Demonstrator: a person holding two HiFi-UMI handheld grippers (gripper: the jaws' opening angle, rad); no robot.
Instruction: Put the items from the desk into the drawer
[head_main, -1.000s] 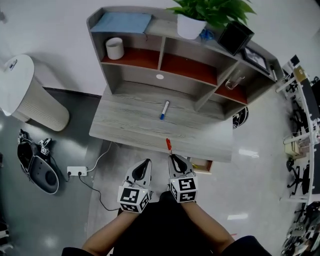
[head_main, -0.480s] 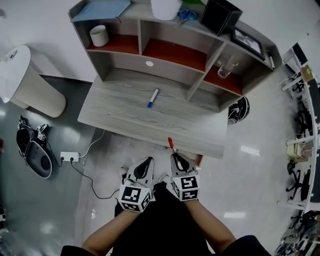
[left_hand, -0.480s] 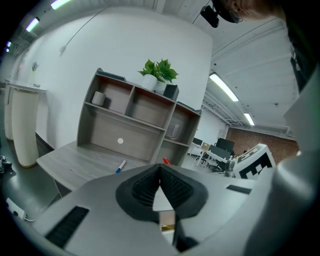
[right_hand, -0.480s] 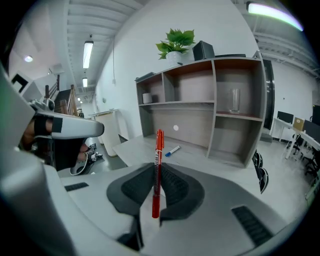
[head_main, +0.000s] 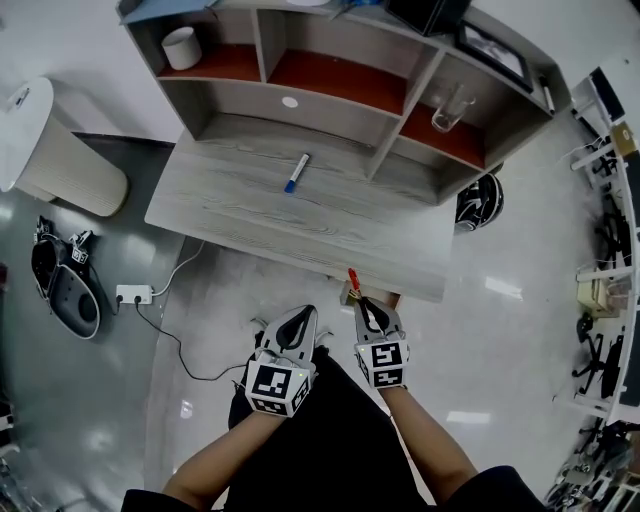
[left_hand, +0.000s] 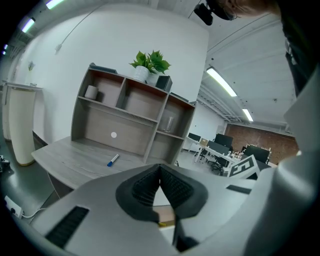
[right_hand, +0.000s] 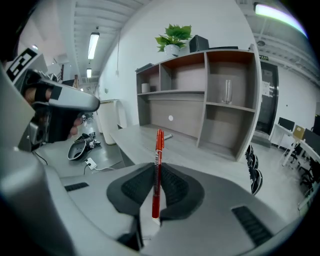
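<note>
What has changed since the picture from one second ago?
The right gripper, gripping the red pen, moved right, in front of the tan drawer under the grey desk. Nothing taken or released. The blue marker stayed on the desk; the left gripper stayed shut, empty.

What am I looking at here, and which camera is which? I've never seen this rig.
No robot arm: a person holds a two-jaw gripper in each hand. The head view looks steeply down from the person's head; the other two cameras ride on the grippers and look along their jaws. The left gripper is shut and empty. The right gripper is shut on a red pen. A blue marker lies on the grey desk, below its shelves.
</note>
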